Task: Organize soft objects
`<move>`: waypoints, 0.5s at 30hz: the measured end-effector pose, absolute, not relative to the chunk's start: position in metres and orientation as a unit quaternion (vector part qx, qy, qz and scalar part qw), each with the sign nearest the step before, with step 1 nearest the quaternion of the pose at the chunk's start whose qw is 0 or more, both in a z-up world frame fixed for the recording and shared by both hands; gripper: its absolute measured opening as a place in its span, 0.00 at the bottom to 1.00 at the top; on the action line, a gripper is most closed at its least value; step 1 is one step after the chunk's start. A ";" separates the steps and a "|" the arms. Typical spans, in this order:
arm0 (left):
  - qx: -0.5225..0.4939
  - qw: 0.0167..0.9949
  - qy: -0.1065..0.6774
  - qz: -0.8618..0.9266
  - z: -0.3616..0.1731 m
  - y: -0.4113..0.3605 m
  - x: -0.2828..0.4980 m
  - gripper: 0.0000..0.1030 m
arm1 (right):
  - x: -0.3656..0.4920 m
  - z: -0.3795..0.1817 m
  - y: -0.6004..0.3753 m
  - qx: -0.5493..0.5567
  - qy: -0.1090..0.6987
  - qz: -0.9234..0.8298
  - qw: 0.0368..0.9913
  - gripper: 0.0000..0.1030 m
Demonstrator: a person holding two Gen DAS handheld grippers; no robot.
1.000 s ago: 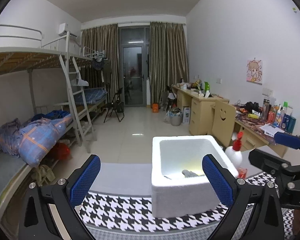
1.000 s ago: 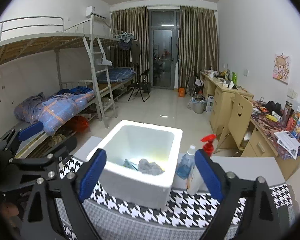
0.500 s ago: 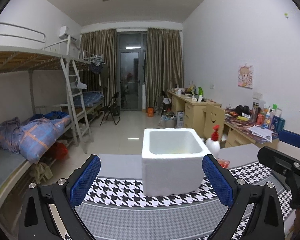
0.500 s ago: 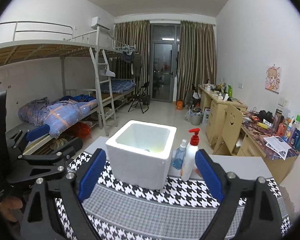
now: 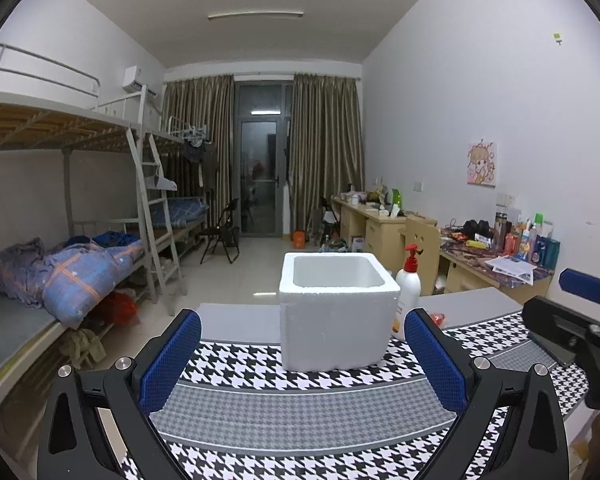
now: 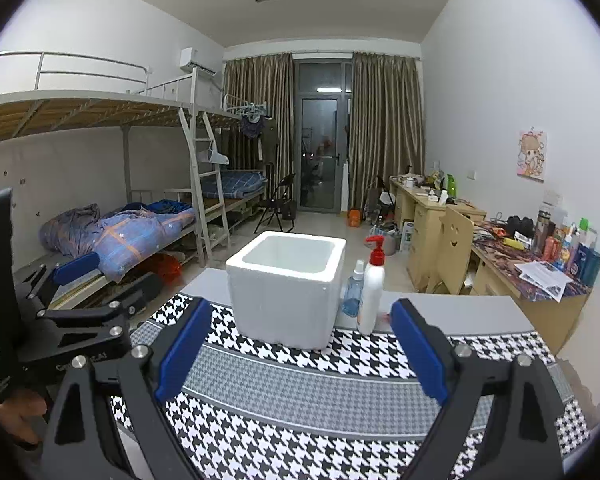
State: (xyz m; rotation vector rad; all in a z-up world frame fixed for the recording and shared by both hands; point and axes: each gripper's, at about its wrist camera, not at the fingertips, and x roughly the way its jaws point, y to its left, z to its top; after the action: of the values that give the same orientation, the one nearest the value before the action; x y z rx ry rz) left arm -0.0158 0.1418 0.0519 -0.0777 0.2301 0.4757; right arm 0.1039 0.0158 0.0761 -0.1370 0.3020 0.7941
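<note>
A white square foam box [image 5: 336, 312] stands upright at centre frame in the left wrist view, resting on the black-and-white houndstooth cloth [image 5: 300, 412] that covers the bench [image 5: 236, 318]; from this low angle only the upper inner walls of the box show, so whatever lies inside cannot be seen. The left tool [image 5: 303, 364] sits in the lower part of that frame, its blue-padded fingers [image 5: 171, 362] spread wide apart and holding nothing, with the box framed between them yet well beyond the tips. In the right wrist view the right tool [image 6: 300, 350] fills the lower frame in the same way, blue pads far apart and empty, the box [image 6: 286, 286] just above and left of centre. Just beside the box's right wall stand a white pump bottle with a red top [image 6: 372, 286] and a small clear blue spray bottle [image 6: 355, 290], the two close together. The left tool's black body shows at the left edge of the right wrist view, and the right tool's at the right edge of the left wrist view
</note>
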 end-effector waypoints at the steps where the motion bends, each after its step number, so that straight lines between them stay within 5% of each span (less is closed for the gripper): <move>1: -0.036 0.965 0.114 0.234 0.050 0.139 -0.018 0.99 | 0.102 0.073 0.014 -0.066 0.146 0.385 0.909 0.91; 15: -0.028 0.971 0.091 0.220 0.012 0.114 -0.042 0.99 | 0.074 0.030 -0.013 -0.048 0.111 0.357 0.926 0.92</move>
State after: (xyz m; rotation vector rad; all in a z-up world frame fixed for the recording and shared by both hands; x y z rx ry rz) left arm -0.0422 0.1142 0.0124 -0.0556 0.1833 0.4437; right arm 0.0739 -0.0133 0.0304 -0.0989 0.2272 0.7330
